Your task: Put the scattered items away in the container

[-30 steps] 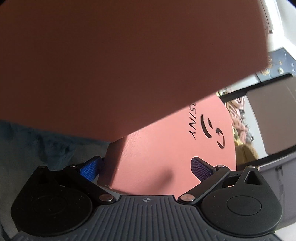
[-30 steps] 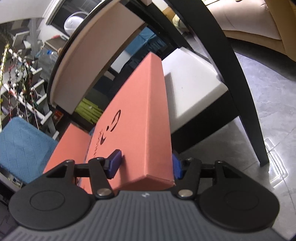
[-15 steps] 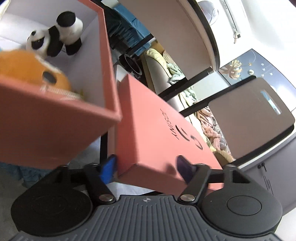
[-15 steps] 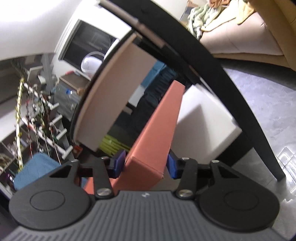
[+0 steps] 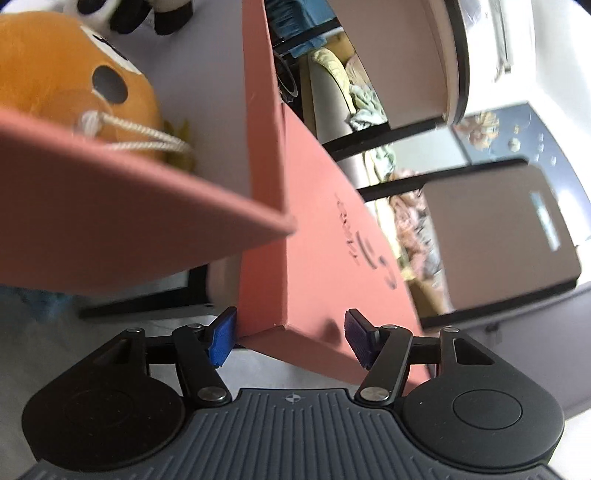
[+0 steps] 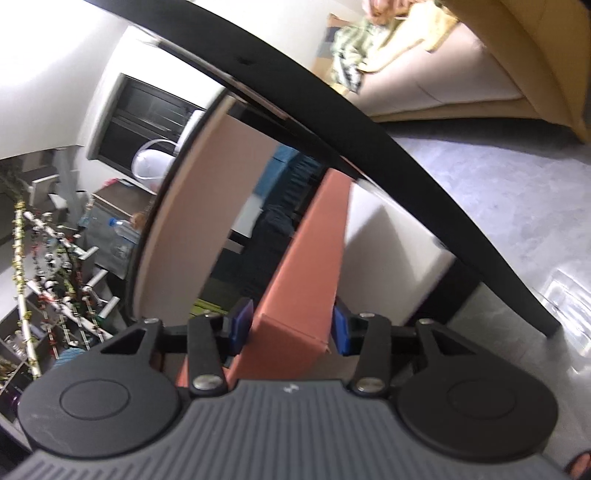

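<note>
A salmon-pink box lid (image 5: 332,229) with a dark logo is held up off the ground between both grippers. My left gripper (image 5: 291,341) is shut on one corner of it. My right gripper (image 6: 291,328) is shut across the lid's (image 6: 314,258) thickness at the other end, where it shows edge-on. Just left of the lid in the left wrist view stands the open salmon box (image 5: 129,206). Inside it lie an orange plush toy (image 5: 62,74) with a cord loop and a panda plush (image 5: 147,11), partly cut off at the top.
A black curved chair frame (image 6: 369,122) crosses above the lid, and a white padded seat (image 6: 388,251) lies right of it. A round beige table top (image 6: 184,221) stands to the left, with a sofa (image 6: 480,55) and grey floor (image 6: 498,203) beyond.
The box wall that filled the left view has dropped away, so the toys inside now show. The lid has rotated from flat to edge-on in the right view. Both grippers keep their hold.
</note>
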`<state>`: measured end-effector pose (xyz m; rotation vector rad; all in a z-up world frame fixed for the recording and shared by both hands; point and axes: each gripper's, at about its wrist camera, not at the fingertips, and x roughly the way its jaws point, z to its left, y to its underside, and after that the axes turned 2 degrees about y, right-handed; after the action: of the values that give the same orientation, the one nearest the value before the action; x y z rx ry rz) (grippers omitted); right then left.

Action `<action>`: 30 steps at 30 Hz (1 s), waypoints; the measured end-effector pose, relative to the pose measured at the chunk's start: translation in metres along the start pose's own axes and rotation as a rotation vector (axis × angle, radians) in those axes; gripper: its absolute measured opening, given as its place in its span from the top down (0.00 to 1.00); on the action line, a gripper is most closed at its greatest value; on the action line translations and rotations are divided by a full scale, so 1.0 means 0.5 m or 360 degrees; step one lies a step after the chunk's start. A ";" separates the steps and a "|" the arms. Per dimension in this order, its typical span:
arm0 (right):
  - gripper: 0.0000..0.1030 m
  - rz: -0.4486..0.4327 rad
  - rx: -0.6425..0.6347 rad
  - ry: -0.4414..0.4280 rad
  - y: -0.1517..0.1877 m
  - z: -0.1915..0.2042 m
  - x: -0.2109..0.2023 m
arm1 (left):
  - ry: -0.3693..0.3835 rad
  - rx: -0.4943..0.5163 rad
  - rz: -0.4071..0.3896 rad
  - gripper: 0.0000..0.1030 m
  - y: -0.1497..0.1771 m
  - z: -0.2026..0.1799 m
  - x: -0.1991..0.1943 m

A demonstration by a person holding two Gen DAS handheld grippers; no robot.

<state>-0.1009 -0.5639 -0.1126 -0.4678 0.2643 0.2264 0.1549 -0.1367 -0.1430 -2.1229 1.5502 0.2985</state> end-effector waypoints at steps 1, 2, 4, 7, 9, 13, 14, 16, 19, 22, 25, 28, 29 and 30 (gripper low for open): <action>0.56 0.0015 0.0009 0.0023 0.001 -0.009 0.000 | -0.0017 0.0018 0.0015 0.35 0.001 0.005 0.007; 0.56 0.0030 0.0019 0.0047 0.002 -0.018 0.001 | -0.0032 0.0018 0.0033 0.34 0.002 0.012 0.014; 0.56 0.0061 0.0026 0.0089 0.005 -0.031 0.001 | -0.0065 0.0002 0.0065 0.32 0.002 0.026 0.031; 0.54 0.0091 -0.0006 0.0119 0.011 -0.035 -0.001 | -0.0108 0.0056 0.0048 0.22 0.000 0.027 0.053; 0.54 0.0098 0.0011 0.0126 0.012 -0.043 0.000 | -0.0103 0.0059 0.0026 0.16 -0.004 0.027 0.069; 0.54 0.0109 0.0042 0.0120 0.014 -0.057 0.003 | -0.0048 0.0003 0.0019 0.15 0.003 0.035 0.089; 0.54 0.0110 0.0041 0.0102 0.015 -0.056 0.003 | -0.0017 -0.0030 0.0032 0.16 0.011 0.038 0.085; 0.55 0.0112 0.0038 0.0068 0.016 -0.055 0.003 | 0.0019 -0.0050 -0.0009 0.17 0.010 0.023 0.083; 0.55 0.0091 0.0037 0.0014 0.015 -0.046 -0.003 | 0.0067 -0.0013 -0.0106 0.30 -0.004 -0.013 0.072; 0.55 0.0056 0.0040 -0.0043 0.013 -0.032 -0.013 | 0.0066 0.0095 -0.0174 0.34 -0.014 -0.056 0.062; 0.54 0.0040 0.0046 -0.0065 0.013 -0.022 -0.017 | 0.0037 0.0220 -0.0236 0.36 -0.019 -0.099 0.052; 0.53 0.0028 0.0040 -0.0099 0.016 -0.006 -0.018 | 0.0012 0.0322 -0.0285 0.37 -0.020 -0.131 0.037; 0.52 0.0024 0.0036 -0.0114 0.017 0.001 -0.018 | 0.0006 0.0361 -0.0308 0.37 -0.020 -0.143 0.032; 0.52 0.0020 0.0031 -0.0128 0.019 0.008 -0.018 | 0.0003 0.0384 -0.0327 0.37 -0.016 -0.148 0.025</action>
<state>-0.1109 -0.5554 -0.1106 -0.4368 0.1906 0.2541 0.1582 -0.1825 -0.0832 -2.0677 1.2836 0.0362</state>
